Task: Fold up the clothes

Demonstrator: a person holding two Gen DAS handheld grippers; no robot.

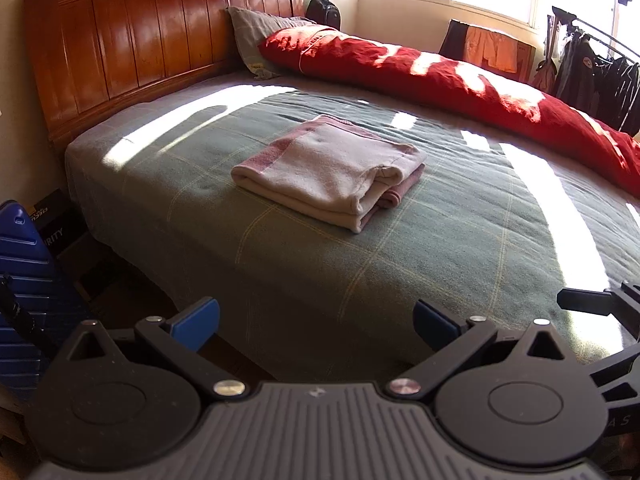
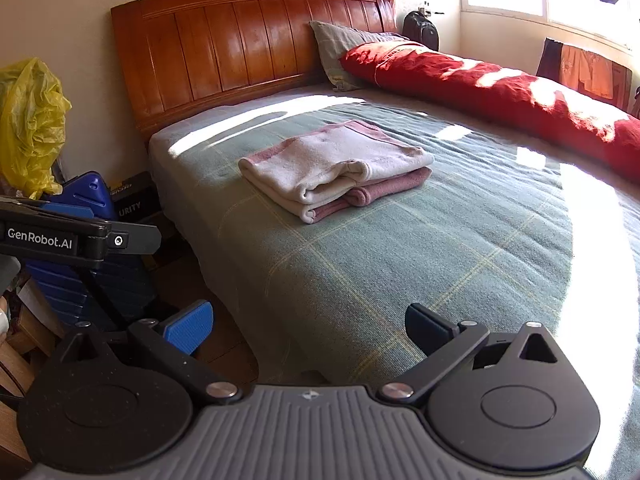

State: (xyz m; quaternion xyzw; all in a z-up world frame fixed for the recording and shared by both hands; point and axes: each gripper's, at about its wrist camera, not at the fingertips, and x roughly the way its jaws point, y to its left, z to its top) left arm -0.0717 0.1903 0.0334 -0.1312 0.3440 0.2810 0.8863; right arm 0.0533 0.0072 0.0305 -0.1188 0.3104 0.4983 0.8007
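Sunlit and quiet, the bedroom is mostly bed (image 1: 360,264), its green checked cover striped with window light. Both tongs hang back at the near edge, empty: the left gripper (image 1: 316,326) with its jaws spread wide and nothing between them, the right gripper (image 2: 308,330) likewise agape and holding nothing. Straight ahead at twelve o'clock from each, well apart from them, lies one folded garment (image 1: 332,170), pale with dusty-pink trim, a neat flat bundle. Its long axis runs roughly ten to four across the left view. I'd judge neither hand clearly nearer. Farther out: one red duvet (image 1: 460,76) along two o'clock, one grey pillow (image 1: 256,36), one wooden headboard (image 1: 160,40). The folding looks done.
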